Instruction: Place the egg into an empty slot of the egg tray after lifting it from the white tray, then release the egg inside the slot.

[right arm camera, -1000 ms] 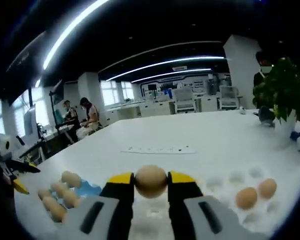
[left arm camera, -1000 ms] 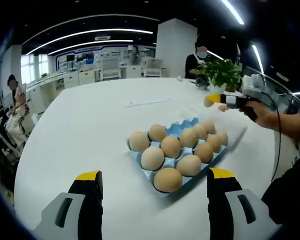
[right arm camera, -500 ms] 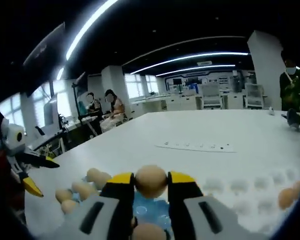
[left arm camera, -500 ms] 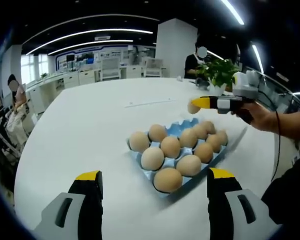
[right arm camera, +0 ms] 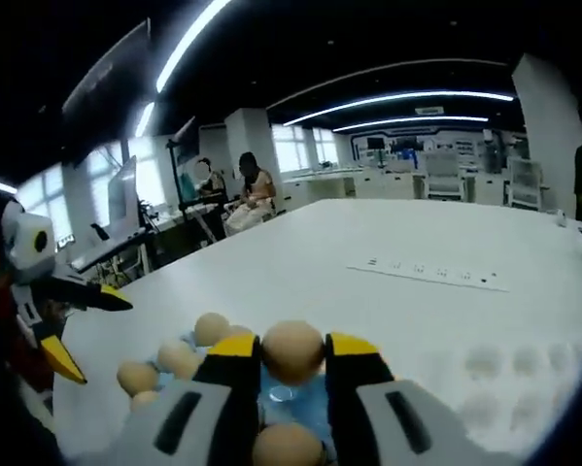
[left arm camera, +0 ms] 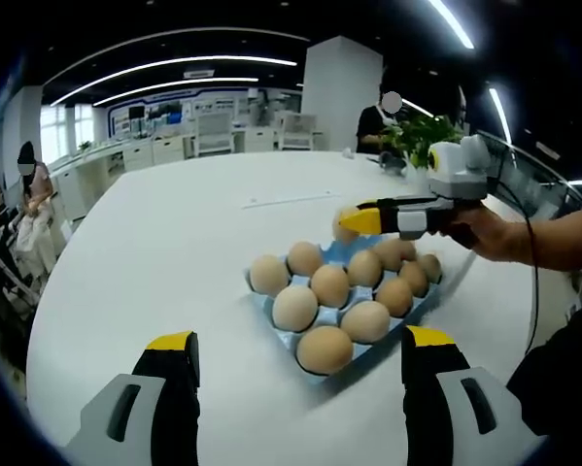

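In the left gripper view, the blue egg tray (left arm camera: 354, 301) lies on the round white table (left arm camera: 174, 243), filled with brown eggs except for bare blue slots at its far edge. The left gripper (left arm camera: 295, 364) hovers on the near side of the egg tray with its two yellow-tipped jaws spread wide and nothing between them. Beyond the egg tray, the right gripper (left arm camera: 354, 221) reaches in, held by a person's hand (left arm camera: 480, 228), and the egg (left arm camera: 345, 229) sits pinched between its yellow tips just above the tray's far edge — over the blue part of it. A potted plant (left arm camera: 422, 141) stands on the table well behind the egg tray. In the right gripper view, the right gripper (right arm camera: 292, 351) has its jaws closed on the egg (right arm camera: 292, 349), which sits squarely between the yellow tips. Directly under them is the egg tray (right arm camera: 291, 403), with a bare blue slot showing just below the egg and other eggs beside and in front of it. The left gripper (right arm camera: 82, 325) shows to the side of the egg tray — its yellow jaws apart.
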A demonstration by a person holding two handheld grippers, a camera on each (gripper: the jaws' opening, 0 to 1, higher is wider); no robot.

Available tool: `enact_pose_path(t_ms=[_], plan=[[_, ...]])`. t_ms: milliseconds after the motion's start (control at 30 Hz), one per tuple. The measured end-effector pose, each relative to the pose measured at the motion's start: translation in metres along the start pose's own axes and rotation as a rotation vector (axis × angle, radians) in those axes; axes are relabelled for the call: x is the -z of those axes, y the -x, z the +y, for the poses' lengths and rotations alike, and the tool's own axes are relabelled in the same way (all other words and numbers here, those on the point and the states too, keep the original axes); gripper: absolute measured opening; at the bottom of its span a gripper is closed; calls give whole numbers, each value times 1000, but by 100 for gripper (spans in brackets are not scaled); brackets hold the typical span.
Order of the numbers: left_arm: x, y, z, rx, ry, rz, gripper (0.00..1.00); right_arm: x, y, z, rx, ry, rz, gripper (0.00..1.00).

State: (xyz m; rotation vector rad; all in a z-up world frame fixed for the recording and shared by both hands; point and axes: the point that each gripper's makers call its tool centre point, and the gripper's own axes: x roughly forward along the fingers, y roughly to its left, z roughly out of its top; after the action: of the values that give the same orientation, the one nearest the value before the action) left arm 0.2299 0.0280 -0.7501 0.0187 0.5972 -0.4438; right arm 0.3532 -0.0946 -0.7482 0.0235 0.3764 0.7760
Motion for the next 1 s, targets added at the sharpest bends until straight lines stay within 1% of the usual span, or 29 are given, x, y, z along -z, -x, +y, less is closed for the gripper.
enact_pose_path(t_ms=[100,267,433,800,833,933,1000], plan=[[0,0,1,-1,2,-1,85,0,-3,0,-2,-7,5,26],[1,0,3,-5,5,0,86,8,-9,4,-20,-8,43,26],[2,0,5,-10,8,1,85,11,-14,7,-31,-23,65,26],[4,0,6,-10,12,4,85,23,-16,8,-41,-38,122,26],[4,0,6,-11,12,3,85,22,-16,8,-42,-41,118,26],[4,0,8,-14,15,3,86,24,-17,8,-46,-60,130,26],[4,-1,8,-12,13,2,85,26,-17,8,-52,-96,148,26]])
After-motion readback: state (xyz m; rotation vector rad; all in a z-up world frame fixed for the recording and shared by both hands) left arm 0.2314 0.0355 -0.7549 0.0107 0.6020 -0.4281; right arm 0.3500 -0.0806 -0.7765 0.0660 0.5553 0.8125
